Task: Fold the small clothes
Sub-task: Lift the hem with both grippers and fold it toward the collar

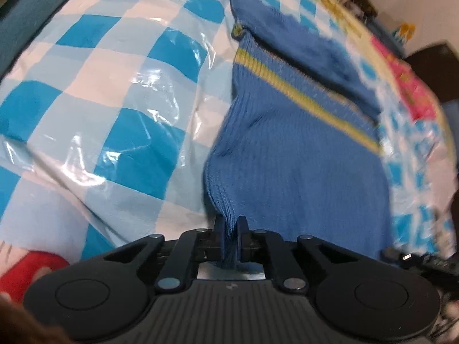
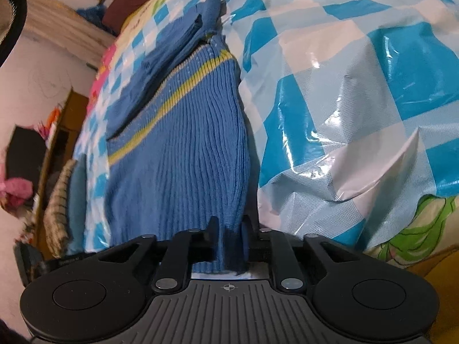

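Note:
A small blue knitted garment (image 1: 292, 172) with a yellow stripe (image 1: 301, 91) hangs stretched over a blue-and-white checked plastic sheet (image 1: 109, 91). My left gripper (image 1: 231, 223) is shut on its near left edge. In the right wrist view the same garment (image 2: 183, 149) runs away from the camera, and my right gripper (image 2: 229, 223) is shut on its near right edge. The far end of the garment (image 2: 209, 14) lies bunched on the sheet (image 2: 358, 86). The cloth is taut between the two grippers.
A red object (image 1: 31, 269) lies at the near left in the left wrist view. The sheet has a colourful printed border (image 1: 413, 86). In the right wrist view a wooden doorway (image 2: 60, 132), pink items (image 2: 14, 189) and a striped cloth (image 2: 60, 215) are at the left.

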A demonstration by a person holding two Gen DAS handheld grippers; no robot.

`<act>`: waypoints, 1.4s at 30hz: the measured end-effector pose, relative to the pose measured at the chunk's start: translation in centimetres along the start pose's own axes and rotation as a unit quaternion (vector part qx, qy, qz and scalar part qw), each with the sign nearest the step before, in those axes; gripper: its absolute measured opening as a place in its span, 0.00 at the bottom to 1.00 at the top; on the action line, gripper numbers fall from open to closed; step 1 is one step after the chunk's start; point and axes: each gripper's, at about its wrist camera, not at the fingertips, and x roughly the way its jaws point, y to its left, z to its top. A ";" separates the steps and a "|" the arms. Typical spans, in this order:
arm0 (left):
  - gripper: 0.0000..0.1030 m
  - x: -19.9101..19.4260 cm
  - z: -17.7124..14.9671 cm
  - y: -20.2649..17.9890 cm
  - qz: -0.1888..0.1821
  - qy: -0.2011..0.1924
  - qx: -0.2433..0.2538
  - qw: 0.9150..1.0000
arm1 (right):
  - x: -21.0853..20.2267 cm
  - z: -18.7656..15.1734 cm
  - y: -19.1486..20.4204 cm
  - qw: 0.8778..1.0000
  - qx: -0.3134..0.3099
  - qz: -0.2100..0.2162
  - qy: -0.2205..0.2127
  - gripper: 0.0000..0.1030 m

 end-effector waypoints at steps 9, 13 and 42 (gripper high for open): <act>0.12 -0.7 0.4 0.2 -0.008 -0.014 -0.007 1.000 | -1.4 0.2 -0.4 0.998 0.029 0.035 -0.032 0.09; 0.12 -0.1 0.2 0.8 0.010 -0.004 -0.014 1.000 | -1.1 0.2 -0.8 0.998 0.039 0.035 -0.030 0.09; 0.12 -2.2 2.3 -0.8 -0.084 -0.020 -0.029 0.996 | -1.4 1.7 1.6 0.992 0.039 0.111 -0.034 0.08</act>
